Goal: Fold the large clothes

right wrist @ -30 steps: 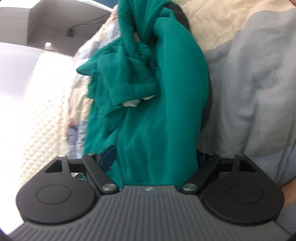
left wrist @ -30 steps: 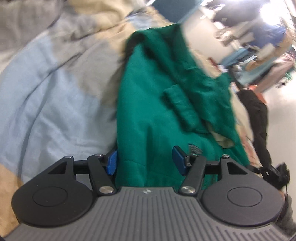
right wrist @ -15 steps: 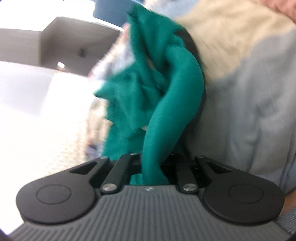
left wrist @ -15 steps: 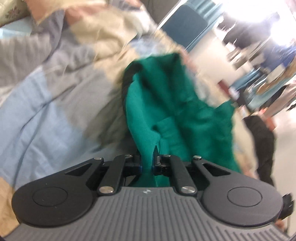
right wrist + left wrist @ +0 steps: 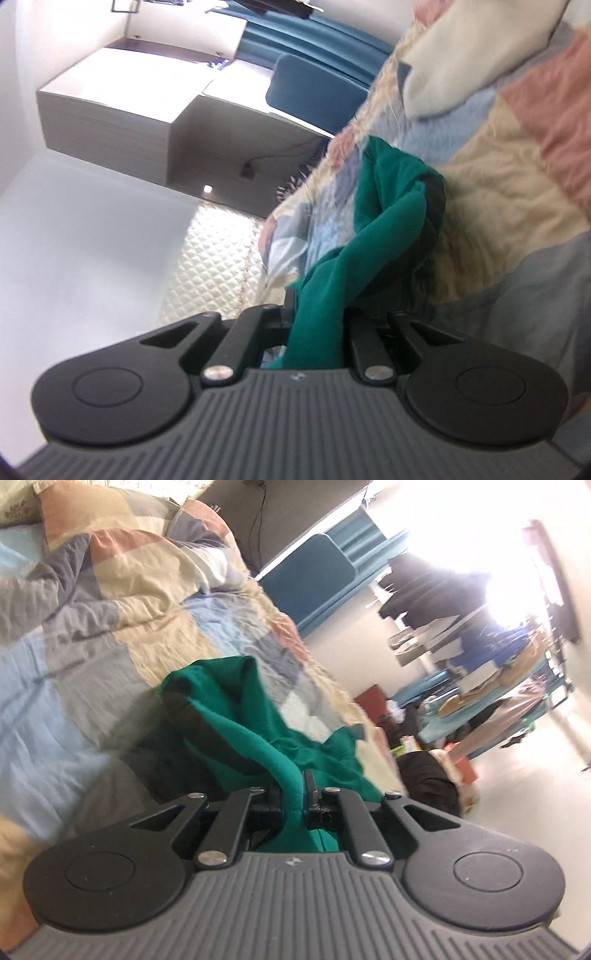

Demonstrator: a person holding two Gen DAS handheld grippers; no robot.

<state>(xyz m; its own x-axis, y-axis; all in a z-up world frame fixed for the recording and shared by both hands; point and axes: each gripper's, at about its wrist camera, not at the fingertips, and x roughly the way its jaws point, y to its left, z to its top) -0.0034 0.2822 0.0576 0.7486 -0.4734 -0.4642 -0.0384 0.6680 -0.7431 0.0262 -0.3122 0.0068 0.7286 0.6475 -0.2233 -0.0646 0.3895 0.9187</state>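
Both grippers clamped on the green garment over the bed.

The left gripper (image 5: 293,794) pinched a fold of the green garment (image 5: 236,716), which trailed forward onto the patchwork quilt (image 5: 74,657). The right gripper (image 5: 317,321) gripped another twisted fold of it (image 5: 373,236), the cloth stretching ahead towards the quilt (image 5: 509,184).
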